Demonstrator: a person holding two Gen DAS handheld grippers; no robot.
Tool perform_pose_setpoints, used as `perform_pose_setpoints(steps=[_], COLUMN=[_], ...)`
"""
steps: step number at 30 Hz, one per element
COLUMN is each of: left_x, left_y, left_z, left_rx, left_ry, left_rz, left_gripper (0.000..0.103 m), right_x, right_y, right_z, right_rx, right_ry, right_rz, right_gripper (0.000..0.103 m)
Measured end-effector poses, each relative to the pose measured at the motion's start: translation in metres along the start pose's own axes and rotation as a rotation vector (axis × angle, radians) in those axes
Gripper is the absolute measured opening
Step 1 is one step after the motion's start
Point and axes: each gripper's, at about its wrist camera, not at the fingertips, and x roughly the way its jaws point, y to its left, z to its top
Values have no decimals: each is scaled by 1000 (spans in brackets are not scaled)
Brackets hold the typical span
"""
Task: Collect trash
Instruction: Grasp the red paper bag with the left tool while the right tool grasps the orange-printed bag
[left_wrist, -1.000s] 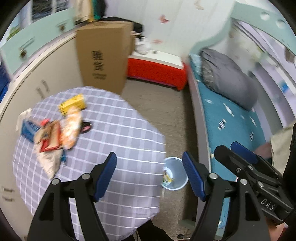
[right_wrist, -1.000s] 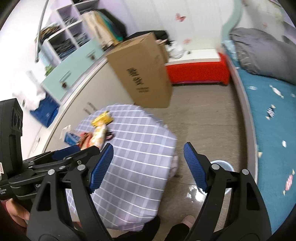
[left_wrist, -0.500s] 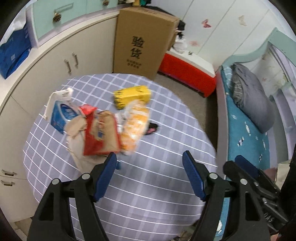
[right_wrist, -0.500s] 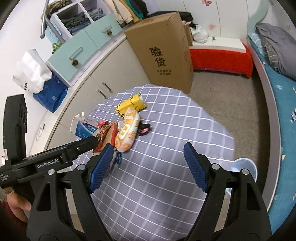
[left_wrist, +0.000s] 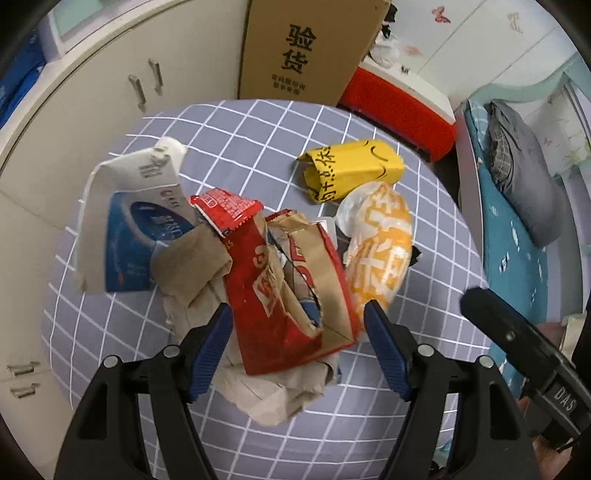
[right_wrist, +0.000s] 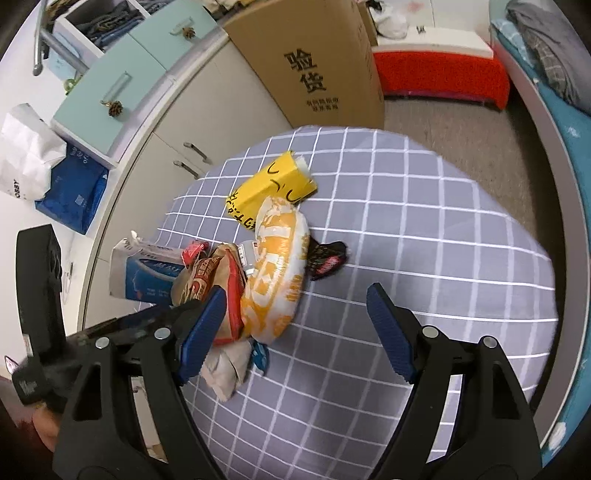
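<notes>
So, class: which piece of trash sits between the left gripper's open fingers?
The torn red-and-brown paper bag; the yellow box and orange wrapper lie outside the left gripper.

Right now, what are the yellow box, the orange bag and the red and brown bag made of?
The yellow box looks like thin matte cardboard: it holds flat sides and folded edges, and its open end is crumpled. The orange bag seems to be glossy plastic film, shiny and partly see-through. The red and brown bag looks like dull printed paper, torn and creased.

open claw (right_wrist: 295, 325) over trash pile (right_wrist: 258, 280)
</notes>
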Motion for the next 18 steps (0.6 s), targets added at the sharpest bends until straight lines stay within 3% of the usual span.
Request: perform_pose_setpoints(steps=[2, 9, 12, 16, 18], left_x=[7, 20, 16, 12, 9], left_y=[3, 15, 13, 14, 13], left_z=[2, 7, 6, 5, 5], left_rx=[7, 4, 28, 24, 20], left_ry=[15, 48, 29, 15, 3], left_rz=[-10, -56, -34, -28, -18], left_gripper=[69, 39, 28, 23, 20], right_x=[13, 53, 65, 73, 73], right_y=[4, 13, 13, 9, 4], right_z=[2, 11, 13, 13, 13], right_rx=[10, 15, 20, 40, 51], right_ry=[15, 80, 106, 141, 155], right_rz=[2, 20, 27, 50, 72], right_gripper=[77, 77, 65, 41, 36])
